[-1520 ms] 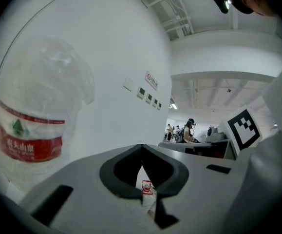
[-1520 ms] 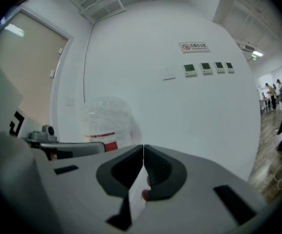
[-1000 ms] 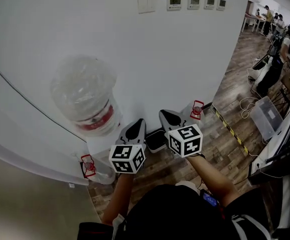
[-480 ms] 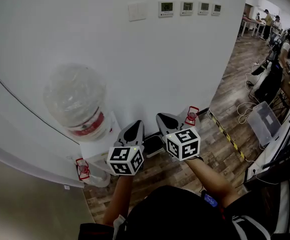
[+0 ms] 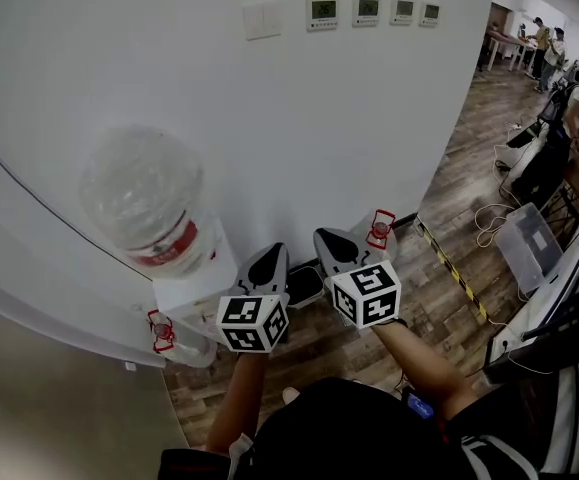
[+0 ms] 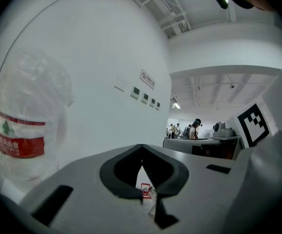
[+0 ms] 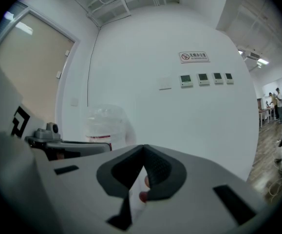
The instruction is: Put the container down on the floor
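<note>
Two clear containers with red handles are on the wood floor by the white wall: one [image 5: 174,336] at the foot of the water dispenser [image 5: 194,273], the other [image 5: 380,230] just beyond my right gripper. My left gripper [image 5: 275,255] and right gripper [image 5: 327,238] are held side by side at waist height, both shut and holding nothing. In the left gripper view the jaws of the left gripper [image 6: 141,155] meet at the tip, and a red handle [image 6: 145,190] shows through the gap below. The right gripper [image 7: 143,155] looks the same, with a red cap [image 7: 142,197] behind.
A large inverted water bottle [image 5: 144,203] with a red label tops the dispenser. A dark object [image 5: 305,285] lies on the floor between the grippers. Yellow-black tape [image 5: 454,273] runs along the floor on the right, near a clear bin [image 5: 524,240], cables and people at the far end.
The head view has drifted, so the dispenser and wall panels sit a little further left. Both grippers stay shut and keep almost the same place.
</note>
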The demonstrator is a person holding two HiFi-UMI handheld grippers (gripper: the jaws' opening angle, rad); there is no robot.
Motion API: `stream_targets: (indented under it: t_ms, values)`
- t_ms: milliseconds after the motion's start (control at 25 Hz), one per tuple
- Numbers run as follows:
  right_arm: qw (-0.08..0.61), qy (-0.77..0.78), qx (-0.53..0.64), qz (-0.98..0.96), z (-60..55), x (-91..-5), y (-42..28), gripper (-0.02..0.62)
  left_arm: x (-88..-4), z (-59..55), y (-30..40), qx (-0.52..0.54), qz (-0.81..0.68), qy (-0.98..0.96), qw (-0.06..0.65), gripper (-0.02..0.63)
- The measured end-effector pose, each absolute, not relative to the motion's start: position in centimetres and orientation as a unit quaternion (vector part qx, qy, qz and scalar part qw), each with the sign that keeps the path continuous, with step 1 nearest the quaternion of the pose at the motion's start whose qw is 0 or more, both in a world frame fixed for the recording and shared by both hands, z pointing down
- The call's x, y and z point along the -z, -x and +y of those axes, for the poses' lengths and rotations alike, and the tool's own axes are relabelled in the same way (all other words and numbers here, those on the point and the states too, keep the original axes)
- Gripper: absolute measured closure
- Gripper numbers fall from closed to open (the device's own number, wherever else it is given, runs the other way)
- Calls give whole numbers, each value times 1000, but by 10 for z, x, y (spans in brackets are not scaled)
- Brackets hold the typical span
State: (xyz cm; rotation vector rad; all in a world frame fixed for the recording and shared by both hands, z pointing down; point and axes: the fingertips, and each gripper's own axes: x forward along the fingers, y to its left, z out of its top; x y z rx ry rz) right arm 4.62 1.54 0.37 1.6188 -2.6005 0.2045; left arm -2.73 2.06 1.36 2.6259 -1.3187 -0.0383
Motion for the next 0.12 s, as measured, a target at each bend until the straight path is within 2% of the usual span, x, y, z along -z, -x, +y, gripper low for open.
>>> stream_targets:
  t_ms: [120]
  values:
    - [40, -528, -62, -846, 18, -7, -52, 566, -16, 24, 22, 11, -449, -887, 103, 591]
